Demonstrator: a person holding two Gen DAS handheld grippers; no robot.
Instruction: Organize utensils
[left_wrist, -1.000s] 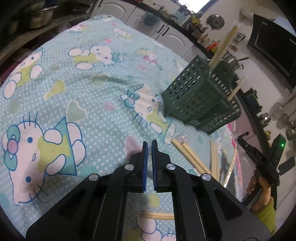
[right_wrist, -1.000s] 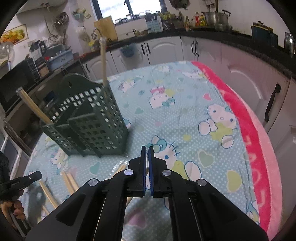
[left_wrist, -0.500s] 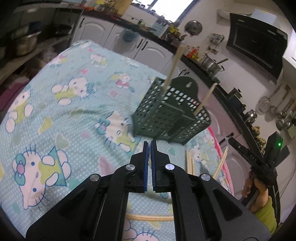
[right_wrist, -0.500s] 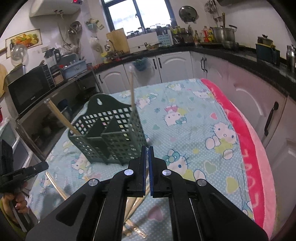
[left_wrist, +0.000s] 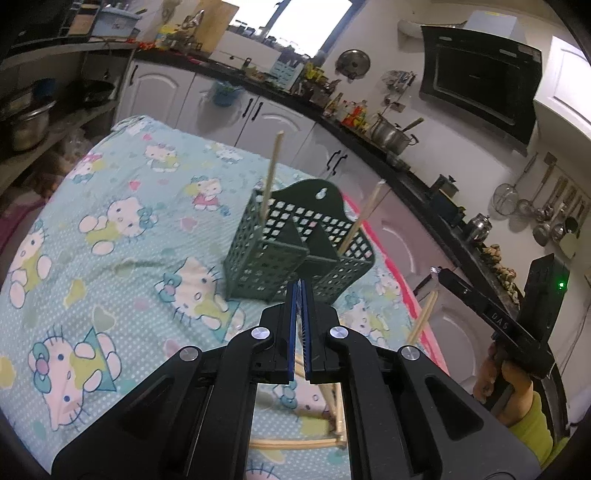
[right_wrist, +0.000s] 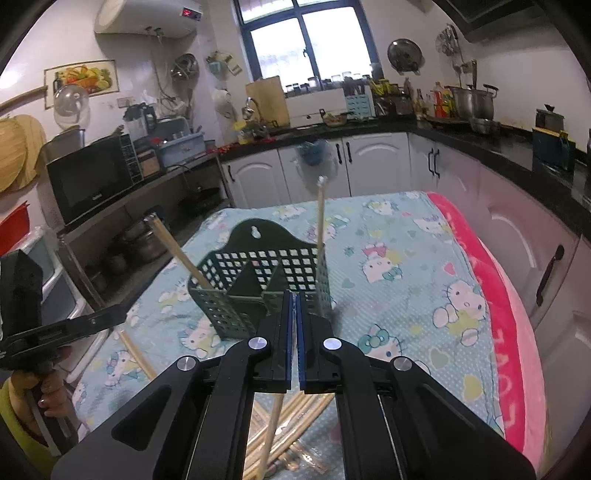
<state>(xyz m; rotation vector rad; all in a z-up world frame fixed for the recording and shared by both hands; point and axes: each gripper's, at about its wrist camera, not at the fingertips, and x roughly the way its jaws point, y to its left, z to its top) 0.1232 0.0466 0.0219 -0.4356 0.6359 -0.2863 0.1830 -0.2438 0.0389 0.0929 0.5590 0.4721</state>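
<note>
1. "DAS" in pale letters stands on the right gripper, off to the side of the left one.
2. Large upside-down letters, seemingly "LOV", run along the pink blanket border.

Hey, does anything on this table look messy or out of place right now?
Yes. Only two chopsticks stand in the green holder, one in each outer compartment, leaning apart. The rest lie crisscrossed in a loose heap on the tablecloth in front of it.
</note>
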